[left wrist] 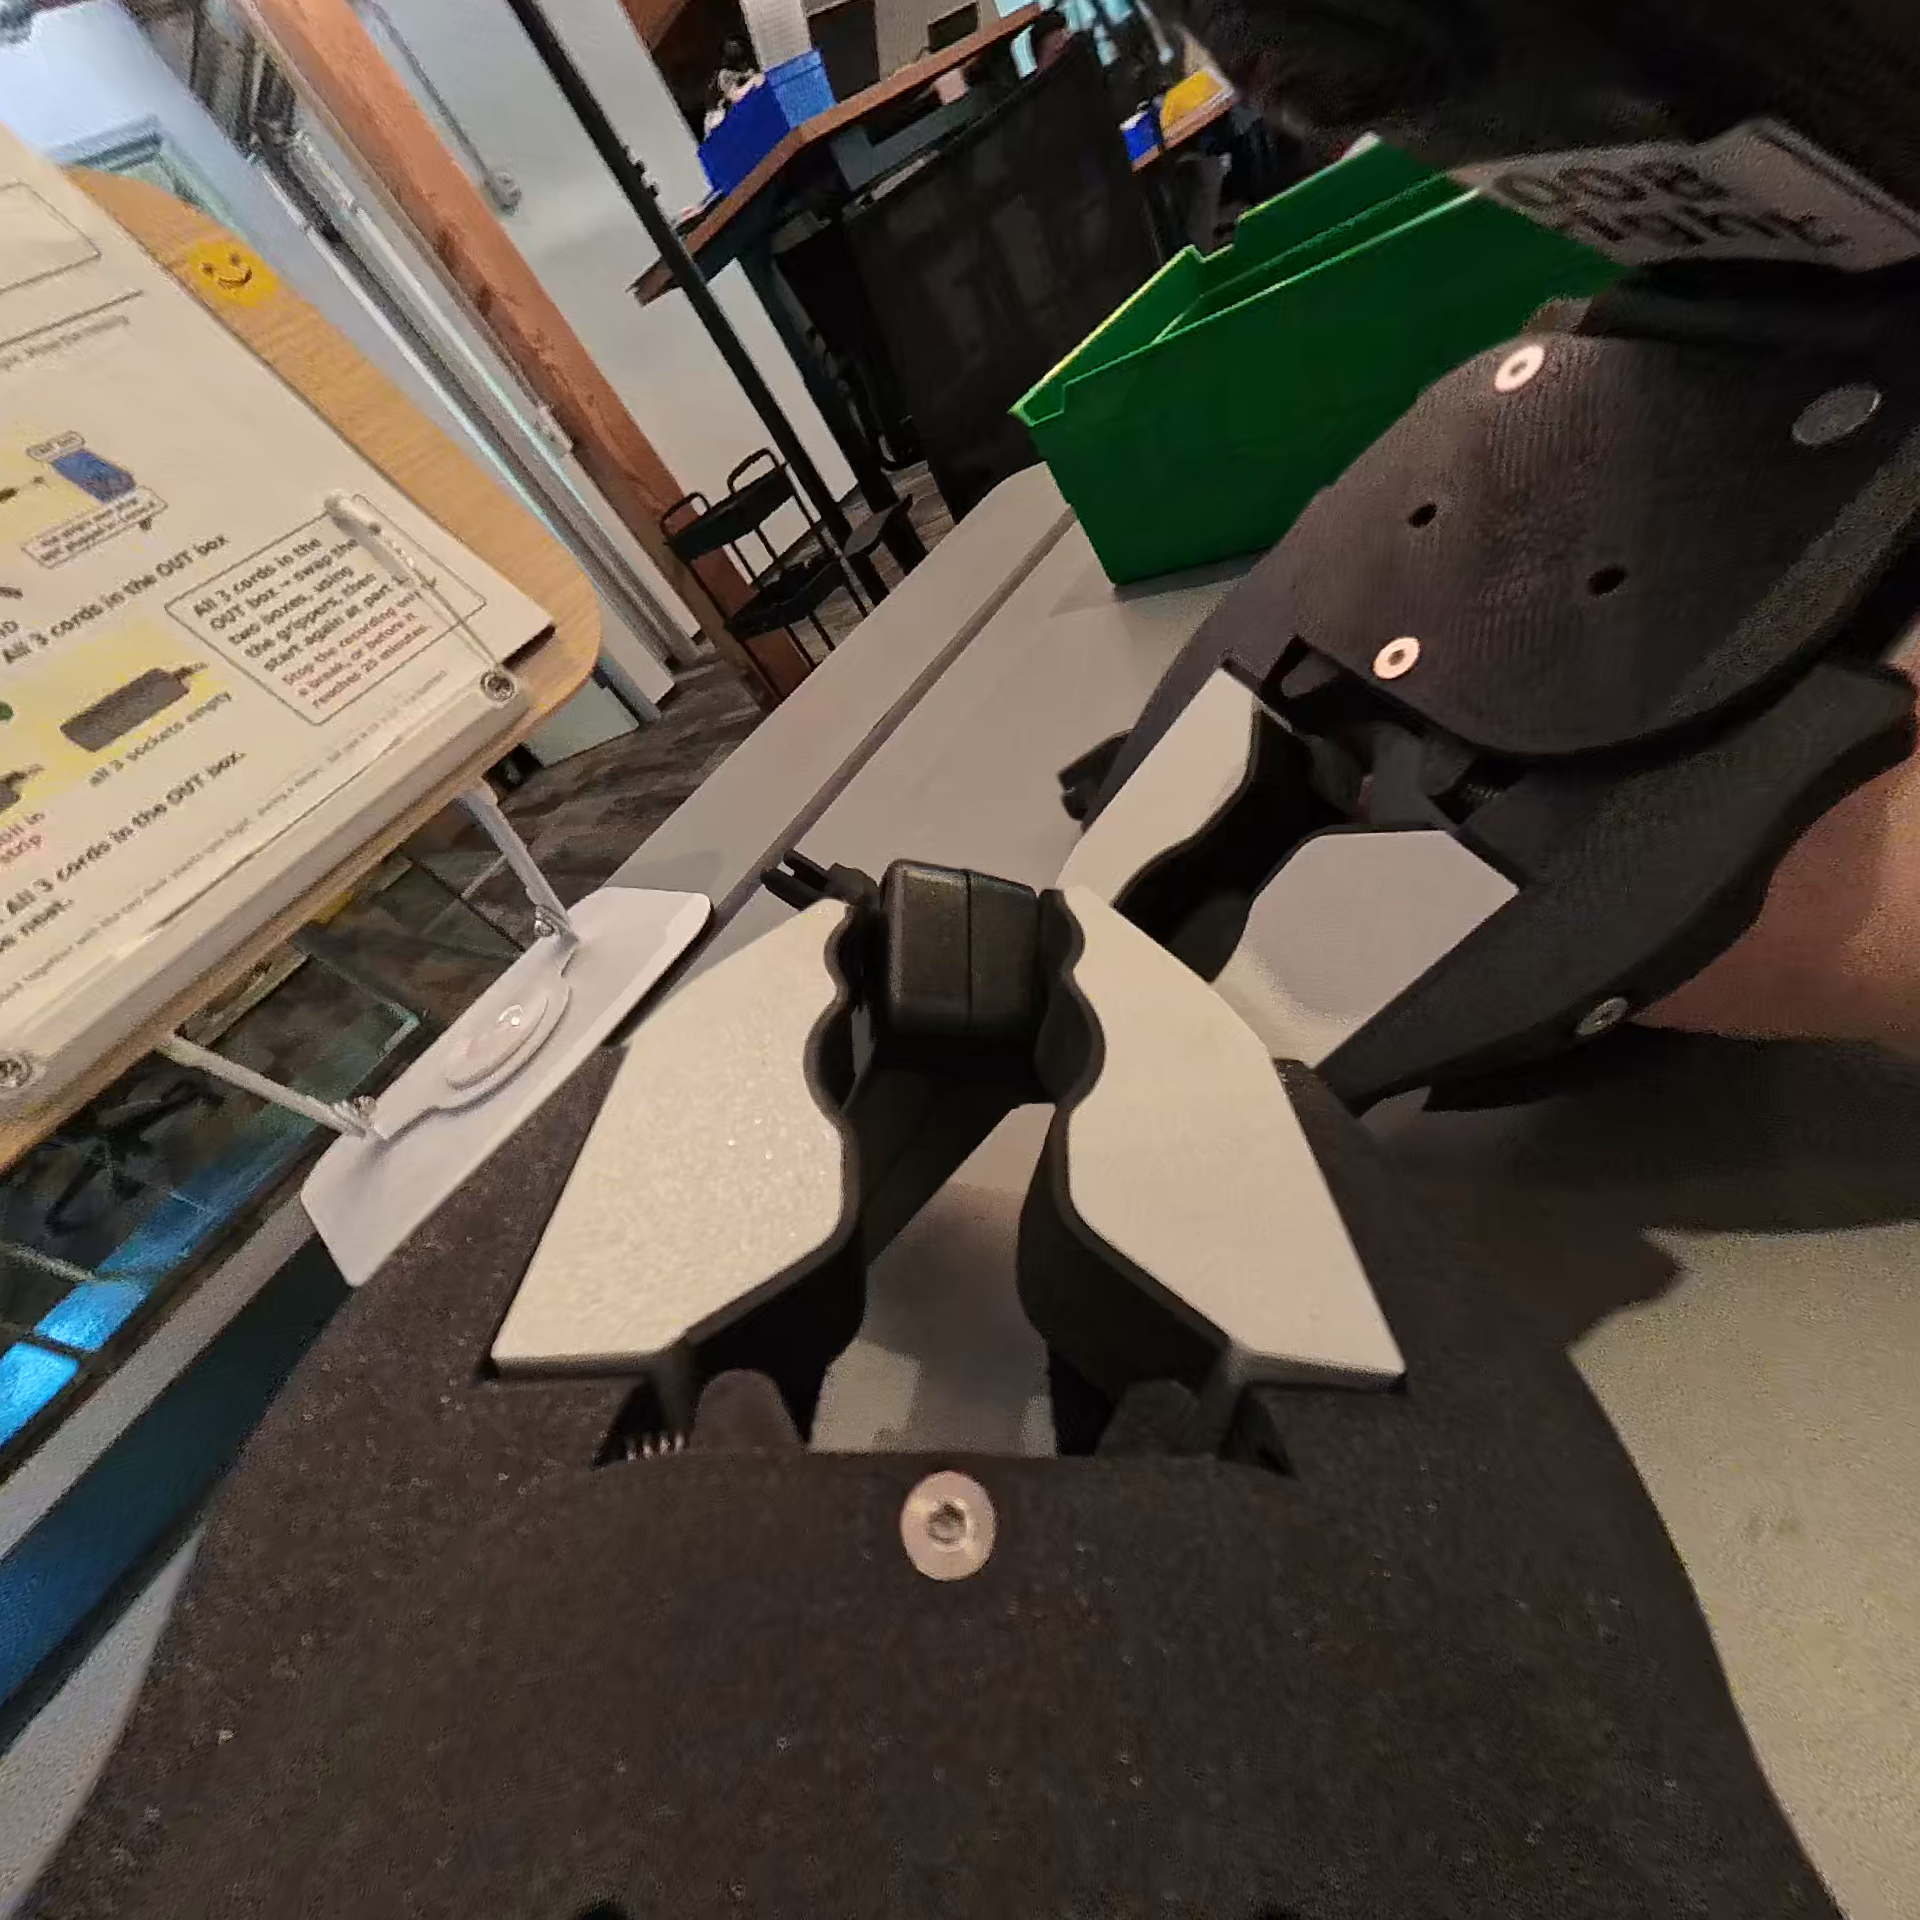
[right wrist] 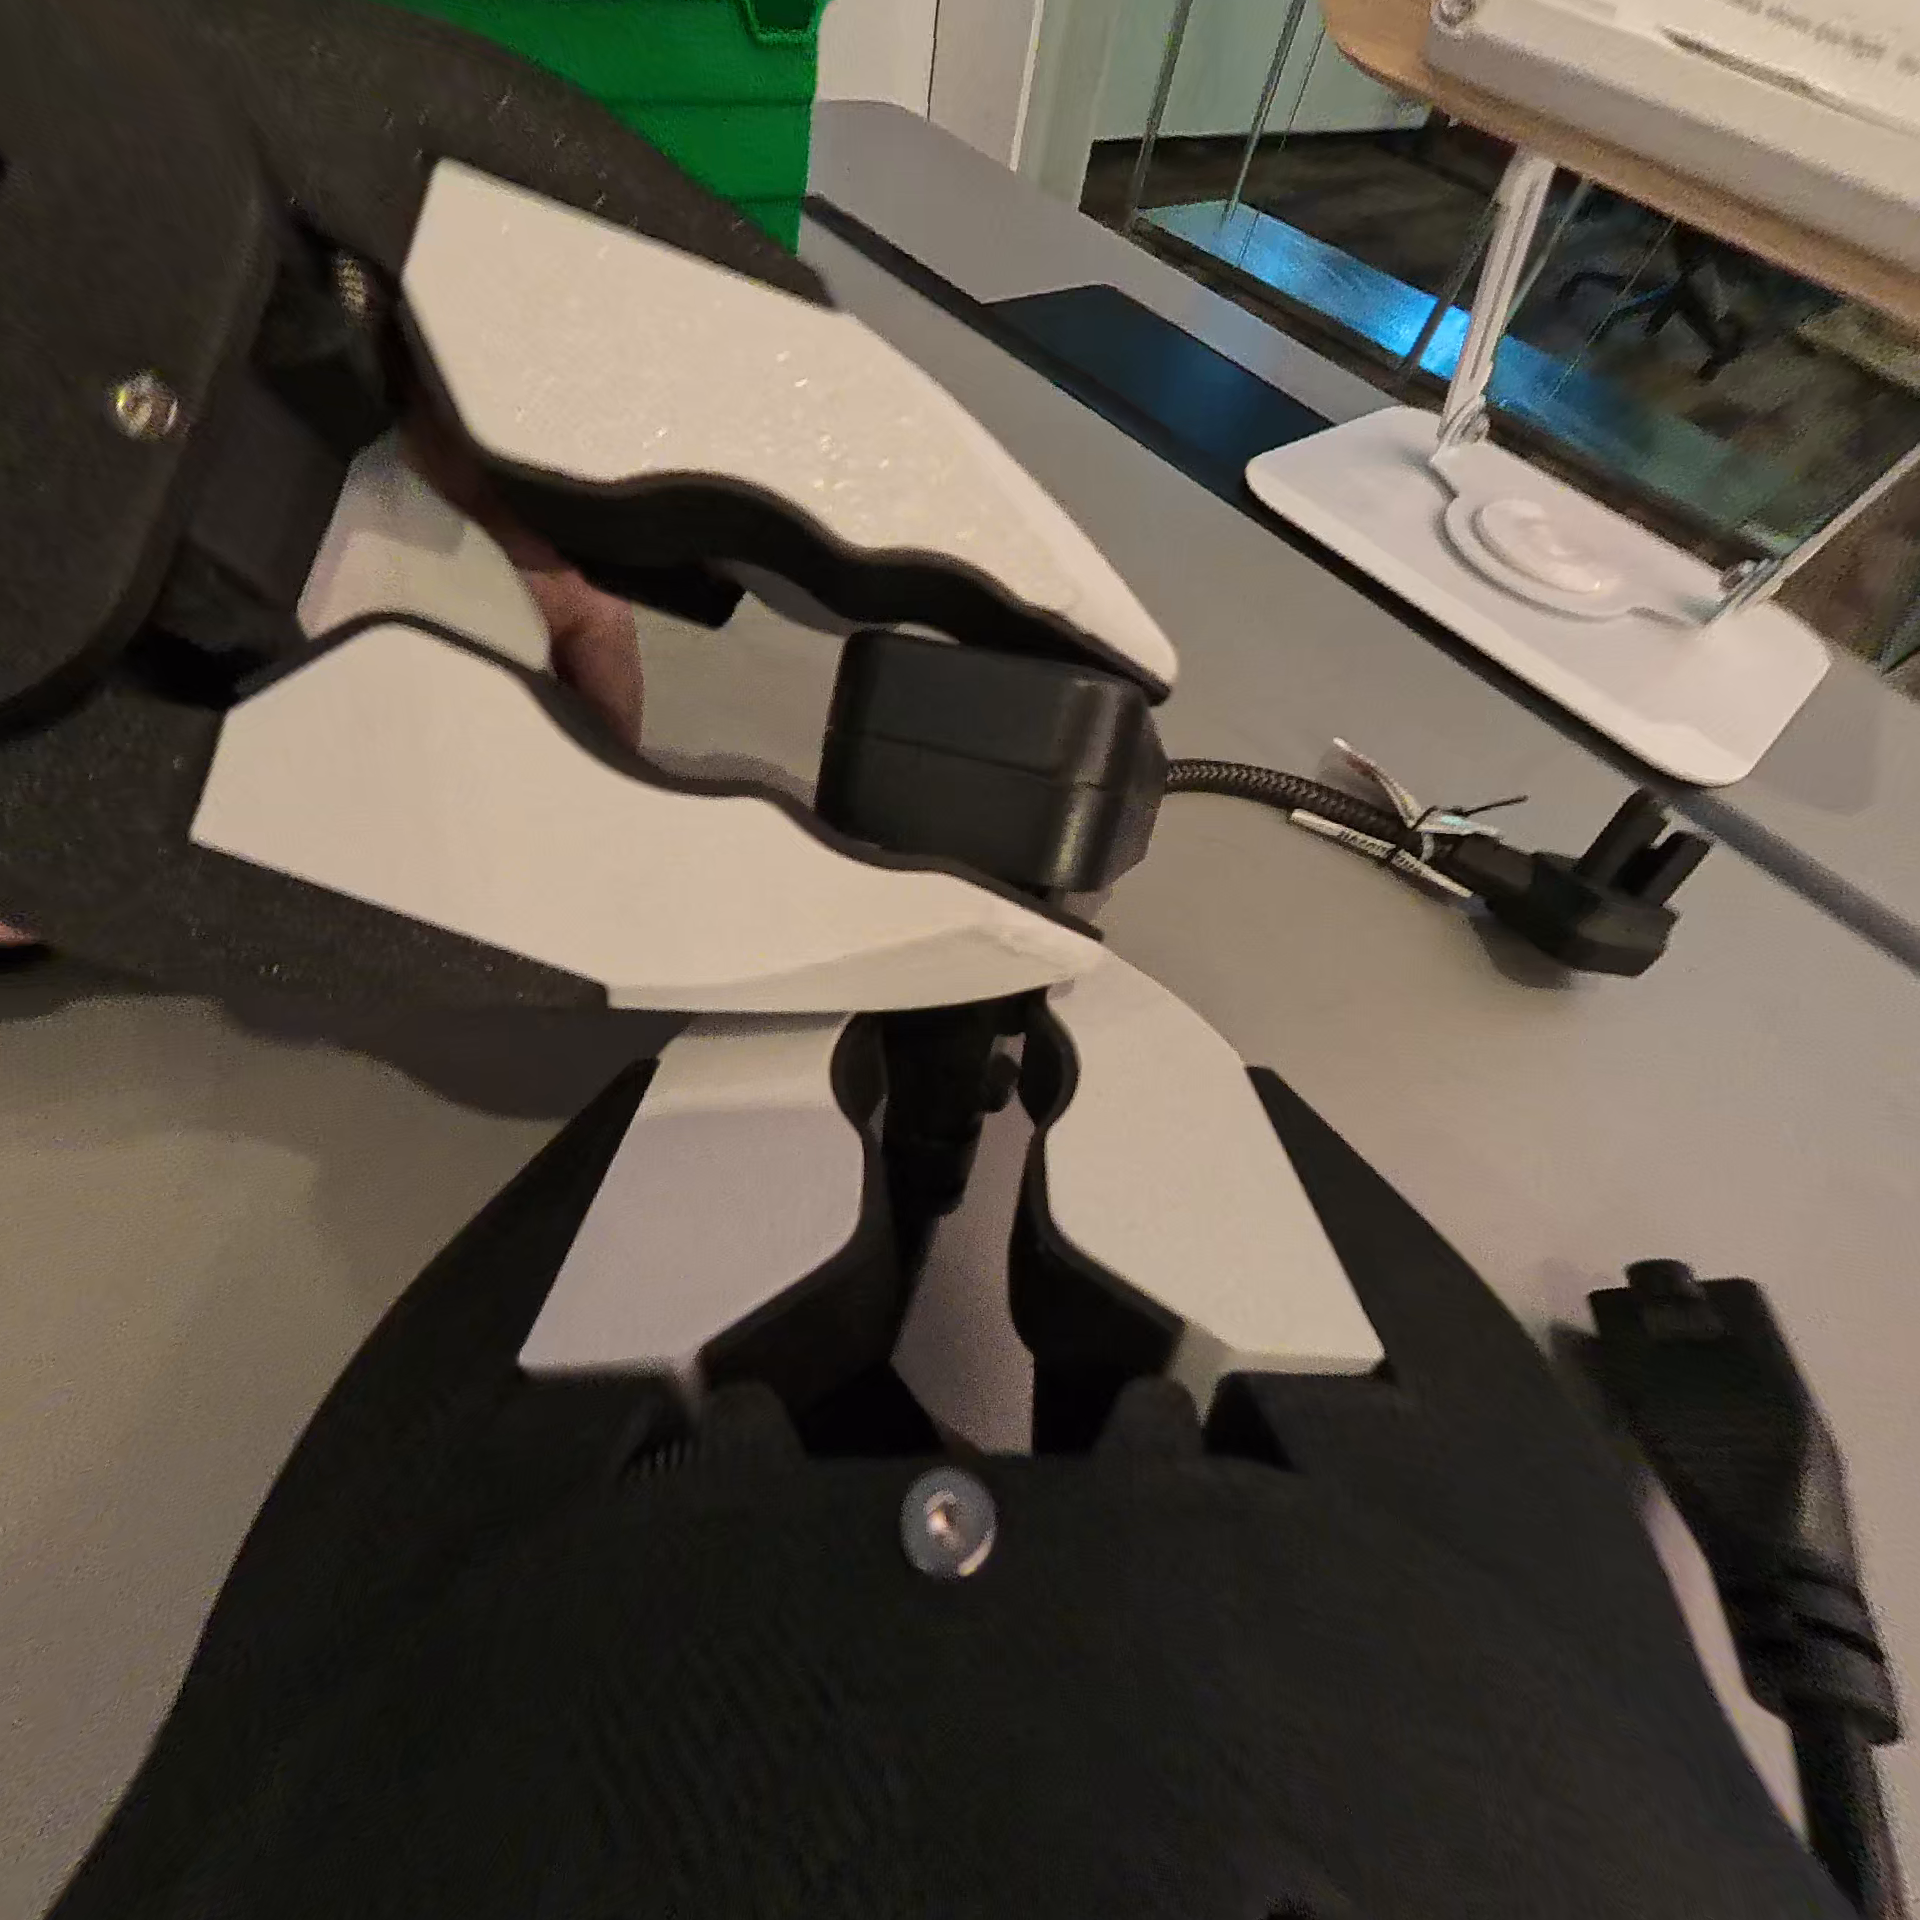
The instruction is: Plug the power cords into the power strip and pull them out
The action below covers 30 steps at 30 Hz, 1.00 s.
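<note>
Two grippers are seen meeting over a grey table (right wrist: 312, 1195). In the left wrist view, the left gripper (left wrist: 951, 982) is closed on a small black power strip (left wrist: 961, 961) at the centre of the frame, the box being pinched between the two white fingers near their tips. In the right wrist view the same power strip (right wrist: 987, 769) is held at the middle of the frame by the left gripper (right wrist: 1127, 810), which enters from the left; a braided cable (right wrist: 1278, 795) runs from the box toward the right to a black plug (right wrist: 1590, 904) lying on the table with its prongs up. Just below the box, the right gripper (right wrist: 961, 1049) is nearly closed around a black power cord (right wrist: 930, 1122), whose end points up at the underside of the strip; whether it is seated in a socket cannot be told. Another black cord end (right wrist: 1756, 1486) lies at the lower right of that frame. A green bin (left wrist: 1247, 416) stands at the upper right of the left wrist view, and an instruction board on a white stand (left wrist: 499, 1049) at the left.
</note>
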Tool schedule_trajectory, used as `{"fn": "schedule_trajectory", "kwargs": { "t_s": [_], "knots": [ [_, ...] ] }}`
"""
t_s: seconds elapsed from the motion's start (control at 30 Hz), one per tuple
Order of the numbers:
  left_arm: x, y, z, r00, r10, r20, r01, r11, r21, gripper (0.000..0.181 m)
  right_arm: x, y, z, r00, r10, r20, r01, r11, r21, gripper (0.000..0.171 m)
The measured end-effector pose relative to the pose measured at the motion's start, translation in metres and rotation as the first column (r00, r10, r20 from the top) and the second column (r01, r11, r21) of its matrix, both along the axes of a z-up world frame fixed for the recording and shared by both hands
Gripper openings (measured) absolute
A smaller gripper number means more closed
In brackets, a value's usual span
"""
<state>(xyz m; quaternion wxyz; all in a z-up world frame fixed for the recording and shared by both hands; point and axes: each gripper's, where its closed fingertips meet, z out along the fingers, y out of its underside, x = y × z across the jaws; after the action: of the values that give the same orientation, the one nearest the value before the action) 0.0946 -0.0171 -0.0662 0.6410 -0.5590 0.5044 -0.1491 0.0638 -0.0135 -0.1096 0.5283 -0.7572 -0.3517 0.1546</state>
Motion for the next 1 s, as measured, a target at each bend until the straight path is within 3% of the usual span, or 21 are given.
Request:
{"fn": "schedule_trajectory", "kwargs": {
  "t_s": [0.17,0.37,0.67,0.8,1.0],
  "knots": [
    [0.0034,0.0026,-0.0017,0.999,0.015,-0.034,-0.018,0.997,-0.074,0.034,0.0043,0.0023,-0.0003,0.998,-0.017,-0.066,0.012,0.998,-0.066,0.020],
    [0.0057,0.0035,-0.0046,0.997,-0.042,0.057,0.058,0.946,-0.318,0.043,0.0045,0.0024,0.0000,0.996,0.002,-0.085,-0.009,0.997,-0.080,0.020],
    [0.0066,0.0024,-0.0056,0.998,-0.042,0.047,0.054,0.959,-0.278,0.041,0.0053,0.0023,-0.0030,0.999,0.006,-0.054,-0.011,0.996,-0.087,0.021],
    [0.0077,0.0020,-0.0065,0.999,-0.047,0.000,0.047,0.996,-0.070,0.036,0.0085,0.0036,-0.0060,1.000,-0.007,0.003,0.007,0.998,-0.070,0.021],
    [0.0045,0.0035,-0.0057,1.000,0.003,-0.030,-0.002,1.000,0.015,0.033,0.0076,0.0043,-0.0055,1.000,-0.023,0.014,0.023,0.998,-0.057,0.020]
  ]
}}
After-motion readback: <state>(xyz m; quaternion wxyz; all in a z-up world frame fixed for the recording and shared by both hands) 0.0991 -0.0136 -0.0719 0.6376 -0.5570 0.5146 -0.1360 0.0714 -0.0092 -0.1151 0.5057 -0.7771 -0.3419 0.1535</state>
